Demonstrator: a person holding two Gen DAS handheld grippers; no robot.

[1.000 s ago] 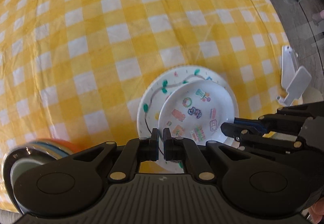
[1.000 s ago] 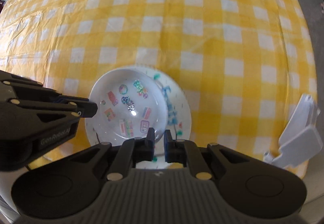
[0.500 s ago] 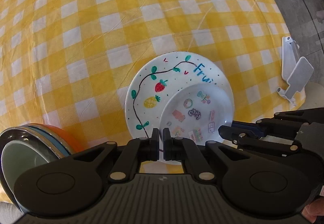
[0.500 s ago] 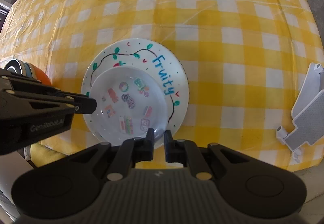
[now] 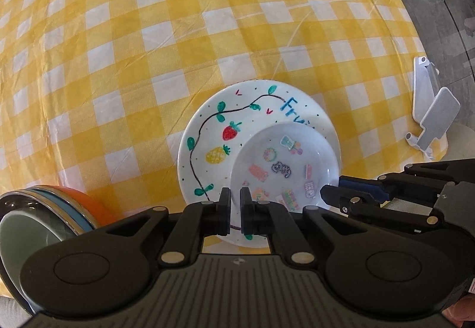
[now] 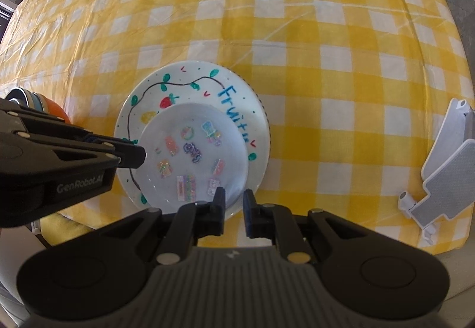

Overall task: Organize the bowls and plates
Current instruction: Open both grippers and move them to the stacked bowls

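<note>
On checked cloth [image 5: 148, 60], 2 plates [image 5: 213, 132], 1 bowl stack [image 5: 59, 209]

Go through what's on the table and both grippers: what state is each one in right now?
small sticker plate: lying flat on the fruit plate, off-centre toward the near edge
fruit plate: flat on the tablecloth, partly covered
stacked bowls: nested, upright, beside the plates
white stand: lying near the table's edge
left gripper: shut, empty
right gripper: jaws just opened slightly, nothing between them
</note>
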